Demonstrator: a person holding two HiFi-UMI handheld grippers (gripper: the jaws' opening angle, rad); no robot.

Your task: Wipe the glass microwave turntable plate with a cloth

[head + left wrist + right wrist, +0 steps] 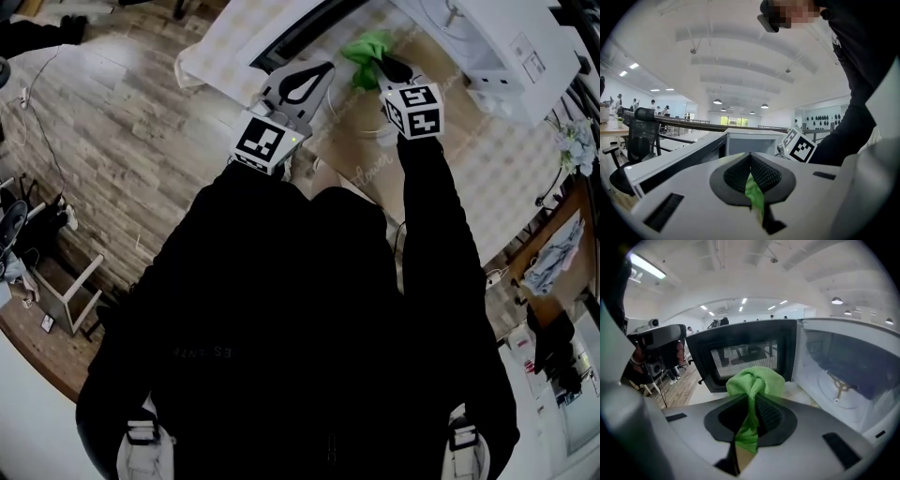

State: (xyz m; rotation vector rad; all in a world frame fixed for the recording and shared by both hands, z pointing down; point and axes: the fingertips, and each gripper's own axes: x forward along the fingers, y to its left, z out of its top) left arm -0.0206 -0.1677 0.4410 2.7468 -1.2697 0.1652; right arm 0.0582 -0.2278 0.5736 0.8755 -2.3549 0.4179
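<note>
While standing before the microwave [497, 42], holding both grippers out over the surface [225, 47] at its front.

Nearest, short of the microwave and toward its door side: left gripper [323, 71]. Jaws closed to a slit w/ a thin green strip nipped between the pads. Prob. a corner of the same cloth; can't confirm from head view.

Next, closer to the microwave: right gripper [753, 397]. Jaws clamped on the middle of the cloth [754, 380], green bunch bulging past the tips twd the microwave, tail hanging back thru the jaws.

Beyond that: door [740, 357] standing wide open, left of the cavity [848, 357].

Farthest, inside the microwave: pale round outline lying flat on the cavity floor w/ drive hub [839, 387] showing. Judged to be the glass plate [851, 405], though clear glass is hard to confirm.

Key relation: lies ahead and right of the right jaws, somewhat lower. Flat and round, so no long axis to line up. Right gripper clearly nearer, cloth leading. Needs a reach in past the door edge w/out snagging. Wiping not yet begun.
</note>
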